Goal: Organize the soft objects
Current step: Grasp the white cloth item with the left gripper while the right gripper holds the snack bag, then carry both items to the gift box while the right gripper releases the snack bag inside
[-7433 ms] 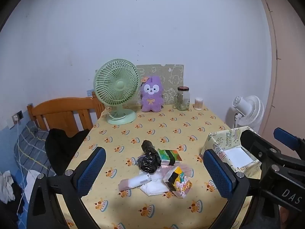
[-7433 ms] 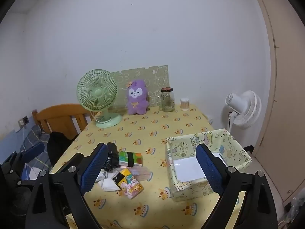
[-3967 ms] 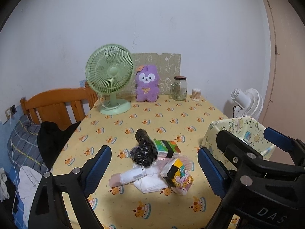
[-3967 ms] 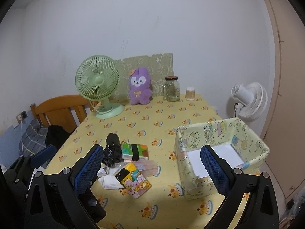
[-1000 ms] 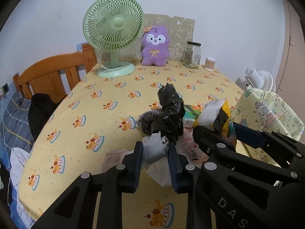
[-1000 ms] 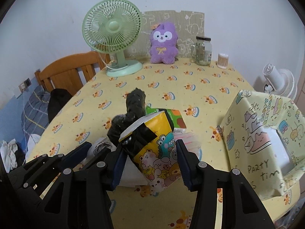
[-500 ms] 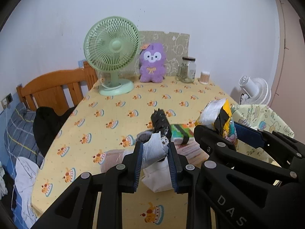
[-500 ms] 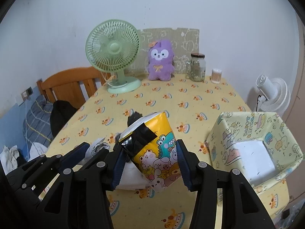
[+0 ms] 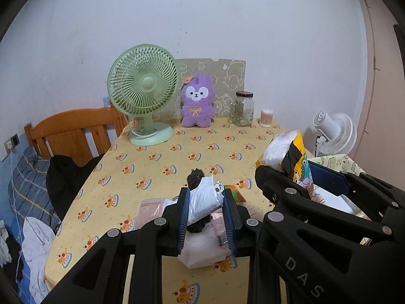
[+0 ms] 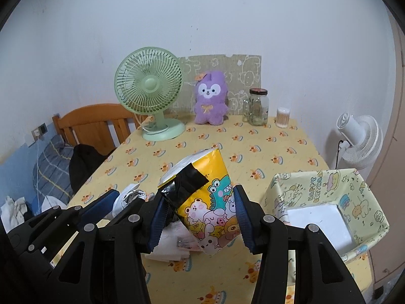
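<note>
Two tongs raised above a yellow cake-print desk (image 10: pixel 265 152), each clenched on a soft item. Left tongs (image 9: pixel 206 206) pinching a crumpled white plastic bag (image 9: pixel 203 200) between blue pads. Right tongs (image 10: pixel 200 215) squeezing a yellow cartoon-print tissue pack (image 10: pixel 207 197), held roughly upright, long axis tilted up and away from the camera, black tape across its top.

Open patterned paper box (image 10: pixel 354 177) at the desk's right edge, just right of the right tongs and lower; right hand clearly nearer to it, left hand farther off with the right tongs in between. Likely next move: across to the right and down into the box.

Counted: two items held, one box. Left on the desk under the tongs: one black bag (image 9: pixel 195 174), one green pack (image 9: pixel 236 192), one pink pouch (image 9: pixel 152 209), white wrapping. Along the back: one green fan (image 9: pixel 143 93), one purple plush (image 9: pixel 197 103), one jar (image 9: pixel 244 109).
</note>
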A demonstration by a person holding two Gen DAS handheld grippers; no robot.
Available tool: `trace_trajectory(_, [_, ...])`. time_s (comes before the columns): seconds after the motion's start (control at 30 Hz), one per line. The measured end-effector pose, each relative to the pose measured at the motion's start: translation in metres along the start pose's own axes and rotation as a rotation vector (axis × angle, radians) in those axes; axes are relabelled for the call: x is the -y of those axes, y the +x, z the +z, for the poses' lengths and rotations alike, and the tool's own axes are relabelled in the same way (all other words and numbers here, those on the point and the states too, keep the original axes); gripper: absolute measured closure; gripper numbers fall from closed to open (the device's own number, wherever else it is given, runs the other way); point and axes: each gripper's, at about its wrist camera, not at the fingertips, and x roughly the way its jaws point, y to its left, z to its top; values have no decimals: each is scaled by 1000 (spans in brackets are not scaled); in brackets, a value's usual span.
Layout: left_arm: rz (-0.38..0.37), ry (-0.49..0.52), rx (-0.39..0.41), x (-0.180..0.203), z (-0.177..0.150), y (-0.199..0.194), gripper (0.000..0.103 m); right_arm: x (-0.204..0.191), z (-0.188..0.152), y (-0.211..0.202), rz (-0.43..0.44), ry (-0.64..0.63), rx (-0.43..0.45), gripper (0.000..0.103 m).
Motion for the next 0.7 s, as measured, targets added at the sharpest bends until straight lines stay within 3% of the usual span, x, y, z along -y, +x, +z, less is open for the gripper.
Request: trace_trajectory(0.7, [-71,67,32,63,19,10,78,66,8,-14,-69,58,44,49])
